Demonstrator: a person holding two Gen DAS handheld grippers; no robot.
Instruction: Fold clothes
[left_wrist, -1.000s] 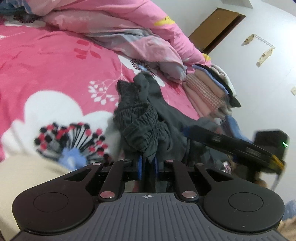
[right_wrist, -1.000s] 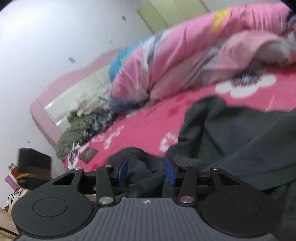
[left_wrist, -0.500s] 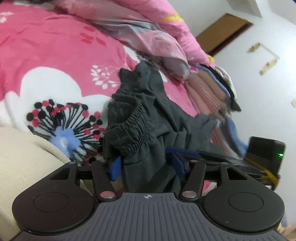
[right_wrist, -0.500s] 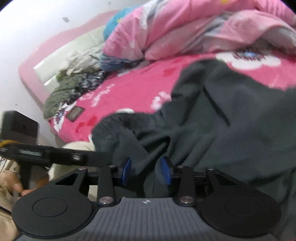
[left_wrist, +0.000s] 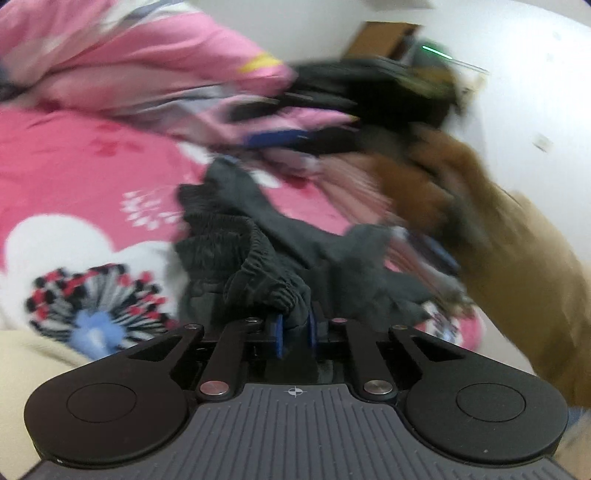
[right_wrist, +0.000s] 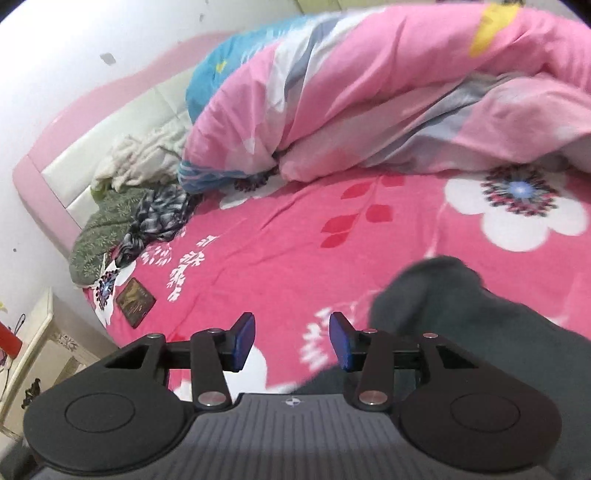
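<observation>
on the bed, over a hot-pink sheet printed with large white flowers (right_wrist: 295, 240), lies the task item: a dark grey pair of trousers with a gathered elastic waistband (left_wrist: 258, 254). it sits crumpled near the close edge of the mattress, legs trailing away toward a stack of folded clothes (left_wrist: 354, 177), which is blurred.

left gripper (left_wrist: 294, 334): blue pads drawn close together and closing, with a bunched fold of the waistband pinched between them. cloth rises directly from the pads; grip reads as clenched on the trousers.

right gripper (right_wrist: 291, 341): jaws apart and opening, only the pink sheet visible in the gap. the blue pads (right_wrist: 243, 339) touch no fabric. the dark trousers (right_wrist: 480, 332) lie to the right of the gripper in the right wrist view, passing under its right finger linkage, apart from the pads. released.

in the left wrist view the right gripper (left_wrist: 280, 138) also appears, high and far over the clothes stack, heavily smeared by motion blur, carried by a hand (left_wrist: 424, 184) in a tan sleeve (left_wrist: 517, 258). a green indicator light shows on its body.

background: a rumpled pink, grey and blue duvet (right_wrist: 388, 92) heaped along the far side of the bed; a pink and white padded headboard (right_wrist: 92, 140); a green patterned garment and a checked cloth (right_wrist: 125, 225) piled at the head end; a small dark flat rectangular object (right_wrist: 135, 301) on the sheet near that corner; a cream bedside cabinet (right_wrist: 33, 354) at lower left.
</observation>
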